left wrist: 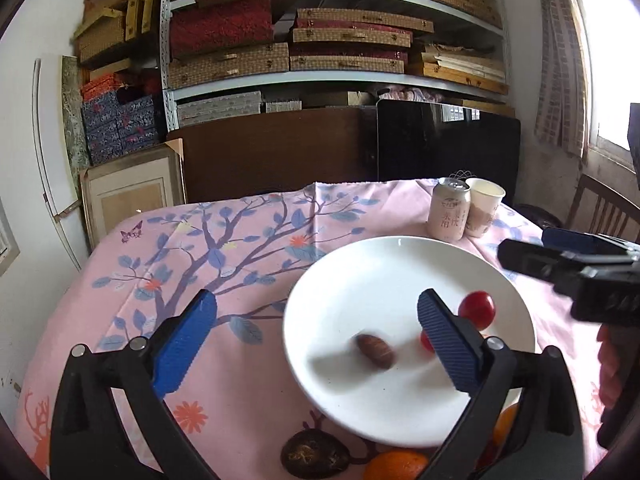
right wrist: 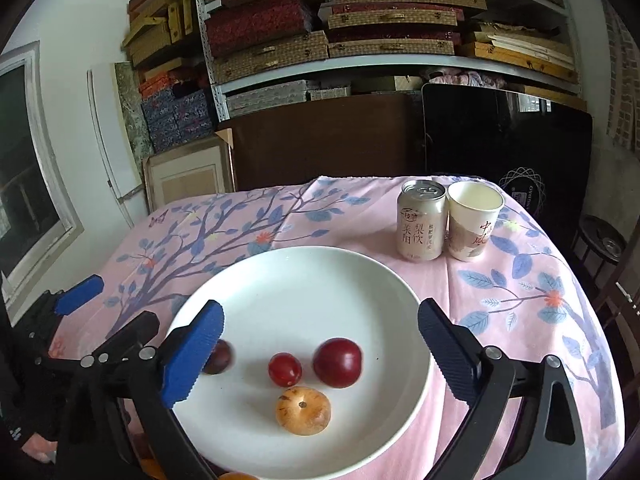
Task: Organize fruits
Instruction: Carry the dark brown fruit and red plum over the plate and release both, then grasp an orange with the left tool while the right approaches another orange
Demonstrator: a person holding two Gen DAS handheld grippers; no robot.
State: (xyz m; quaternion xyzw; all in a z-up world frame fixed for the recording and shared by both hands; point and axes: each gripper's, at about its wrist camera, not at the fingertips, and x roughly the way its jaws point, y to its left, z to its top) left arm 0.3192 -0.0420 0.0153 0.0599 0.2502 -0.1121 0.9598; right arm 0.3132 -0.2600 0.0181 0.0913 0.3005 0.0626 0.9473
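Both grippers, left (left wrist: 316, 344) and right (right wrist: 320, 354), have fingers spread, holding nothing. Remaining oranges (left wrist: 394, 465) lie off the plate (left wrist: 384, 264), at its near edge, nearest the left.

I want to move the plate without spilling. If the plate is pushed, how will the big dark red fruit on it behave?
The big dark red fruit looks round and smooth, so it would probably roll easily. The white plate appears glossy and shallow, giving little grip. The small red fruit lies close beside it, so a roll would likely bump it.
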